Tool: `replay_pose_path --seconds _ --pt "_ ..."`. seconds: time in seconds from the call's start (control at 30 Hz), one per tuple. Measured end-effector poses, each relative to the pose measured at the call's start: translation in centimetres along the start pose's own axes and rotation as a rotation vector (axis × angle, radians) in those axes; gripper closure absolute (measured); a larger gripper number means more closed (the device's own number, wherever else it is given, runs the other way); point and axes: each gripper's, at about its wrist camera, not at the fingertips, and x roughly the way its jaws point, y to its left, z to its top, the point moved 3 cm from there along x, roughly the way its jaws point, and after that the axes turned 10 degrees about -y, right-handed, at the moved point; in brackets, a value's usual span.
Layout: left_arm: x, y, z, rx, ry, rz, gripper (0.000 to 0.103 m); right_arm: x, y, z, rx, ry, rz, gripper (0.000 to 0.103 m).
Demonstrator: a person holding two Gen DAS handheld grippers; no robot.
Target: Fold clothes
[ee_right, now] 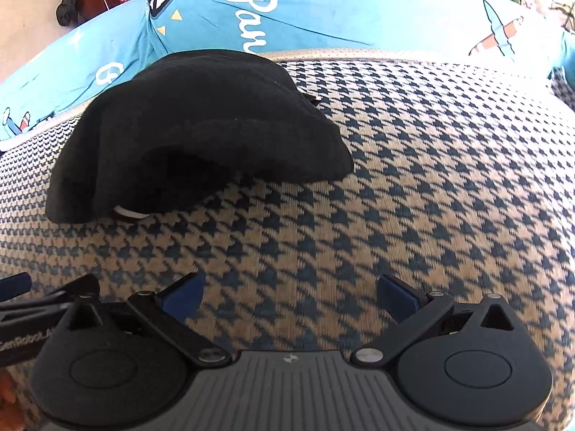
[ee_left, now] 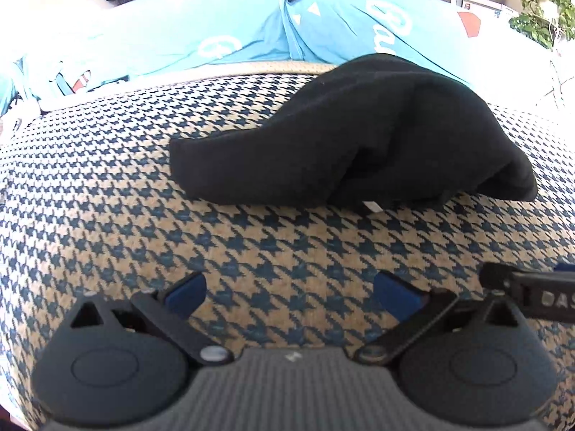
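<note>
In the left wrist view, the left gripper [ee_left: 289,292] is seen held low over a houndstooth cover [ee_left: 107,186], its two blue-padded fingers [ee_left: 187,292] spread wide with nothing between them. A black garment [ee_left: 359,143] lies bunched in a rough, thick fold on the cover, ahead and somewhat to the right of the gripper and well apart from it; a small white tag [ee_left: 372,206] is seen at its near edge. Behind it a turquoise printed sheet [ee_left: 179,36] is spread, and a leafy plant [ee_left: 542,14] is visible at the far right. Part of the right gripper [ee_left: 532,292] is seen at the right edge. In the right wrist view, the right gripper [ee_right: 289,294] is likewise held wide open and empty above the houndstooth cover [ee_right: 431,161]. The black garment [ee_right: 201,133] is seen ahead and to the left, clear of the fingers, its white tag [ee_right: 131,212] showing underneath. The turquoise printed sheet [ee_right: 323,10] lies beyond.
</note>
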Motion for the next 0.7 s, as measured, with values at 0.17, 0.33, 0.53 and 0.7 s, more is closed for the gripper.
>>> replay_pose_path --seconds 0.17,0.33,0.53,0.7 --pt "-1.9 0.0 -1.1 -0.011 -0.006 -0.006 0.000 -2.6 -0.9 -1.6 0.020 0.001 0.008 0.000" --pt "-3.4 -0.7 -1.6 0.014 -0.016 0.000 0.000 -3.5 -0.9 -2.1 -0.002 -0.011 0.005 0.000" --pt "-5.2 -1.2 -1.8 0.021 -0.027 0.007 0.000 -4.3 -0.9 -2.6 0.007 -0.006 0.035 0.000" --pt "-5.6 -1.5 -1.8 0.022 -0.022 0.038 0.000 -5.5 -1.1 -2.7 -0.004 -0.011 0.050 0.000"
